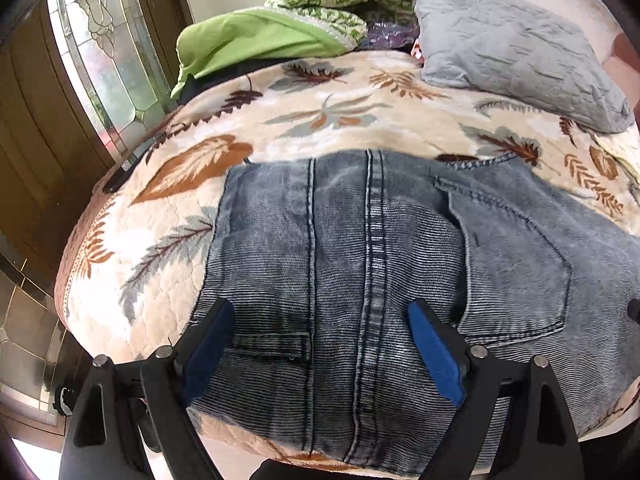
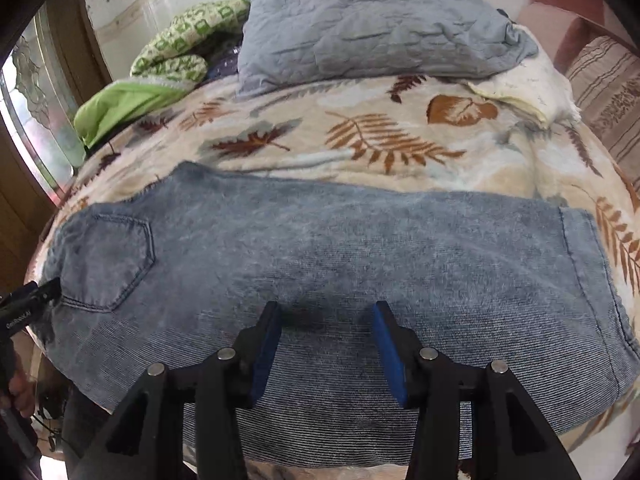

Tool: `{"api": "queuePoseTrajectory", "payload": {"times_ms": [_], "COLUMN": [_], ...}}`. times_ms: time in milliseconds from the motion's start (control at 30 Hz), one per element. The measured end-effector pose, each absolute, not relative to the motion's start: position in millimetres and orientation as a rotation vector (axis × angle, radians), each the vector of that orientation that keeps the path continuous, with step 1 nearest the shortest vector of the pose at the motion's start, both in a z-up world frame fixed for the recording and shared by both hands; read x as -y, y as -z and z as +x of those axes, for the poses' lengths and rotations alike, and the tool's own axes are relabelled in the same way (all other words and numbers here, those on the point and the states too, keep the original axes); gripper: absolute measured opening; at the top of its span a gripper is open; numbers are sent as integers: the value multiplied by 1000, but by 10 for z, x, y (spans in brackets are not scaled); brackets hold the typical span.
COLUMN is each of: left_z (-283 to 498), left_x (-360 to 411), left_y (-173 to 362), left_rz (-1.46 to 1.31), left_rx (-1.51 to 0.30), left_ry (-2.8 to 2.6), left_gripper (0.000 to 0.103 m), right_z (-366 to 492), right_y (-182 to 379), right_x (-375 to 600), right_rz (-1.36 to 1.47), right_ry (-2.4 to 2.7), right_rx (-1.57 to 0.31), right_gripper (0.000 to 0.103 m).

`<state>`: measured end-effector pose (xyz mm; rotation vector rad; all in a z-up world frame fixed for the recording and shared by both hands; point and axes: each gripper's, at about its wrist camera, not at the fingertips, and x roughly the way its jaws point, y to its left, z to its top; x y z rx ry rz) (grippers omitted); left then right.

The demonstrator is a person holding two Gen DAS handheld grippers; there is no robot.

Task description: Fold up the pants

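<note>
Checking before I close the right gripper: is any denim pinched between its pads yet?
No. The right gripper has both blue pads apart above the jeans, which lie flat on the leaf-print blanket with nothing gripped.

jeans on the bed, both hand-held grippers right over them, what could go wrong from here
1. The left hand-held gripper is open over the thick seam of the jeans near the waistband; closing there may catch one layer only, so the fold skews.
2. The right hand-held gripper is open above flat mid-leg denim, with no edge between its pads; it could slip off.
3. The plush leaf blanket lies directly underneath and might get pinched too.
</note>
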<state>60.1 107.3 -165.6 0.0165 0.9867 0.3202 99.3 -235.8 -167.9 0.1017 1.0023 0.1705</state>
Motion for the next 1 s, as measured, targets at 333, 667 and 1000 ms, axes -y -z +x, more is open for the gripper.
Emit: {"api": "queuePoseTrajectory", "payload": {"times_ms": [333, 667, 1000], "left_z": [615, 487, 542], "left_x": [-1164, -1230, -470], "left_y": [1808, 1148, 1234], "left_rz": [10, -117, 82], "left_rx": [-974, -916, -977], "left_ry": [-307, -256, -161], "left_gripper": [103, 103, 103], "right_z": [945, 942, 869], "right_y": [1721, 1694, 1362], "right_x": [2257, 2355, 2995], "right_rz": [4, 80, 255], "right_ry": [-185, -200, -70], "right_rx": [-996, -1026, -873], "right_gripper": [60, 61, 61]}}
